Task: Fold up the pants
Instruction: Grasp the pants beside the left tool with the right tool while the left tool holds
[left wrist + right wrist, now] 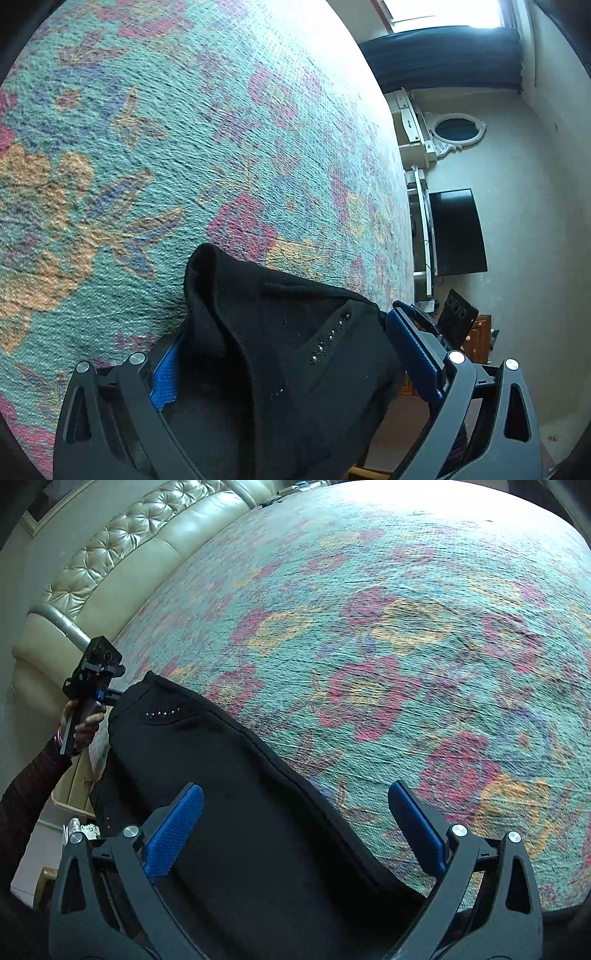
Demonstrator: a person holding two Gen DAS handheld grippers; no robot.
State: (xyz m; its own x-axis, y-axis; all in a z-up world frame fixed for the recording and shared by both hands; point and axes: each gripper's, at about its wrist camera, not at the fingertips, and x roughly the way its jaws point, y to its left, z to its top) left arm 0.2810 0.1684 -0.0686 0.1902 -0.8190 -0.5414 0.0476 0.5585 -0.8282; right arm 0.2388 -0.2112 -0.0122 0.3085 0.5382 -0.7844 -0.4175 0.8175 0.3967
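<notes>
Home bedroom. Bed with floral spread [369, 627] and tufted cream headboard [110, 554]; beyond the left hand-held gripper [280, 365], a dark television [458, 232], oval mirror [456, 129], curtained window [443, 59].

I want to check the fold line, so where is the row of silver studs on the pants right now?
In the right wrist view the studs sit far left on the black pants, just beside the left claw, over the floral bedspread.
</notes>
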